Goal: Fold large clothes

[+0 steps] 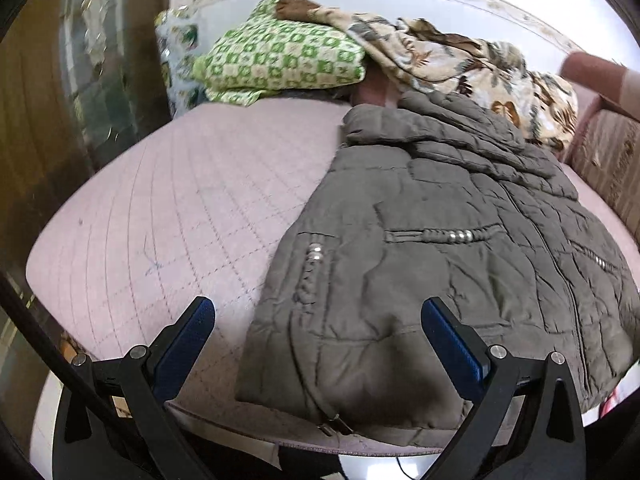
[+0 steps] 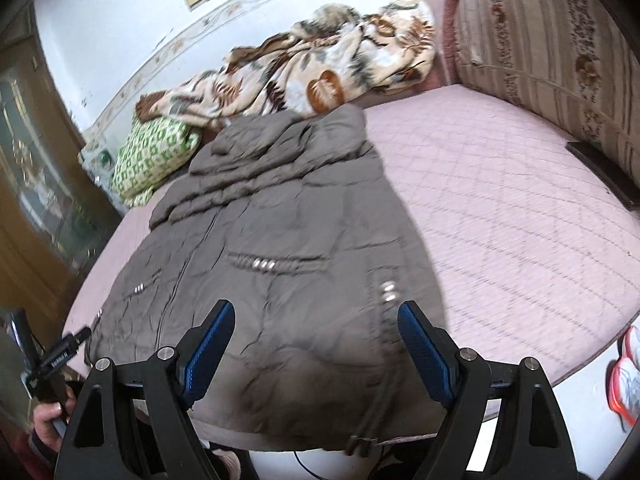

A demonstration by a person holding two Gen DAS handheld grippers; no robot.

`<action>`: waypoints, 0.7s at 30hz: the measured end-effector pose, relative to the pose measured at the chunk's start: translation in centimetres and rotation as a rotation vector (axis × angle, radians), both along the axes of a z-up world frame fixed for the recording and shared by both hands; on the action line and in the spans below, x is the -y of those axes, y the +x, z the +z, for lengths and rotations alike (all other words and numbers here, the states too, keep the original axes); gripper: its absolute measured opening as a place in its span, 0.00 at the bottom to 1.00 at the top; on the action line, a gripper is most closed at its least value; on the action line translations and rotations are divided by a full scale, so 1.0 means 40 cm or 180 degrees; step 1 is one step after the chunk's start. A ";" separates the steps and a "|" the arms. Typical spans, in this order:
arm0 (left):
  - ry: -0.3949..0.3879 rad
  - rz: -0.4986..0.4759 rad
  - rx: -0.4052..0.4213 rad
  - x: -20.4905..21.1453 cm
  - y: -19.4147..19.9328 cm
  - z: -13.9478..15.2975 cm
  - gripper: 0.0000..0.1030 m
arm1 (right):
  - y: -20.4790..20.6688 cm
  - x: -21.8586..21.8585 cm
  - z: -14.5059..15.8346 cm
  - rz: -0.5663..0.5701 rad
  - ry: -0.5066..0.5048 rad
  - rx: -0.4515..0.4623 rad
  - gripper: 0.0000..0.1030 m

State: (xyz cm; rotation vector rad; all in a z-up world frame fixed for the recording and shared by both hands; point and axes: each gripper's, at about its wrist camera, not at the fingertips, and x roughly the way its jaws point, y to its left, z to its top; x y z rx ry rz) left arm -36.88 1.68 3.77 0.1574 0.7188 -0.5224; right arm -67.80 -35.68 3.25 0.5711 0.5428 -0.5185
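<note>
A bed with a pink quilted cover (image 1: 168,200) fills most of both views, its stitched diamond pattern running out to the rounded near edge. On it lies a grey-brown puffer jacket (image 1: 432,280), spread front-up with its hood toward the far end and its hem hanging slightly over the near edge of the mattress; the front zipper runs down its middle and the zip pull dangles at the hem (the sleeves cannot be made out, so whether they are tucked under is unclear). In the right wrist view the same jacket (image 2: 272,280) sits left of centre on the cover (image 2: 500,220), with bare quilt stretching away to its right. Behind the hood a floral blanket (image 1: 460,64) in cream, brown and grey is heaped against the wall, and beside it, partly under its edge, rests a green-and-cream checked pillow (image 1: 276,56). A striped, flower-patterned cushion (image 2: 552,52) stands along the far right side of the bed, with a dark flat object lying at its base. A wooden glass-fronted cabinet (image 2: 36,184) stands to the left of the bed. The left gripper (image 1: 318,340) hangs above the jacket's near left corner, blue-padded fingers spread wide and holding nothing. The right gripper (image 2: 316,344) hovers over the jacket's hem, its fingers likewise wide apart and empty. A red-and-white sneaker (image 2: 626,376) shows on the floor at the right.
</note>
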 end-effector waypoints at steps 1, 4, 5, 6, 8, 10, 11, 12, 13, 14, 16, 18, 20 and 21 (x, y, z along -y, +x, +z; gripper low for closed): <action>-0.0023 0.0026 -0.0027 -0.003 0.003 -0.002 1.00 | -0.013 0.012 0.004 -0.0048 0.0014 0.0033 0.85; -0.0069 0.0118 -0.0114 -0.015 0.020 -0.013 1.00 | -0.035 0.045 -0.009 -0.0154 0.0207 0.0160 0.85; -0.0061 0.0153 -0.0132 -0.019 0.025 -0.018 1.00 | -0.041 0.057 -0.021 -0.0203 0.0305 0.0166 0.85; -0.0061 0.0165 -0.0146 -0.021 0.028 -0.020 1.00 | -0.046 0.062 -0.027 -0.0231 0.0345 0.0174 0.85; -0.0079 0.0195 -0.0199 -0.030 0.035 -0.028 1.00 | -0.055 0.067 -0.032 -0.0257 0.0362 0.0184 0.85; -0.0106 0.0214 -0.0253 -0.039 0.041 -0.033 1.00 | -0.061 0.072 -0.036 -0.0282 0.0382 0.0188 0.85; -0.0125 0.0223 -0.0285 -0.045 0.045 -0.035 1.00 | -0.064 0.076 -0.041 -0.0295 0.0404 0.0187 0.85; -0.0143 0.0239 -0.0328 -0.052 0.050 -0.039 1.00 | -0.069 0.077 -0.045 -0.0307 0.0421 0.0187 0.85; -0.0160 0.0255 -0.0356 -0.058 0.053 -0.041 1.00 | -0.072 0.081 -0.049 -0.0322 0.0443 0.0190 0.85; -0.0191 0.0263 -0.0393 -0.064 0.057 -0.044 1.00 | -0.077 0.085 -0.052 -0.0338 0.0477 0.0209 0.85; -0.0254 0.0279 -0.0482 -0.075 0.065 -0.051 1.00 | -0.081 0.092 -0.058 -0.0351 0.0534 0.0234 0.85; -0.0311 0.0296 -0.0563 -0.083 0.072 -0.058 1.00 | -0.085 0.098 -0.064 -0.0375 0.0573 0.0246 0.85; -0.0339 0.0325 -0.0603 -0.090 0.077 -0.062 1.00 | -0.086 0.104 -0.068 -0.0401 0.0617 0.0261 0.85; -0.0361 0.0329 -0.0618 -0.092 0.079 -0.063 1.00 | -0.087 0.106 -0.068 -0.0425 0.0623 0.0266 0.85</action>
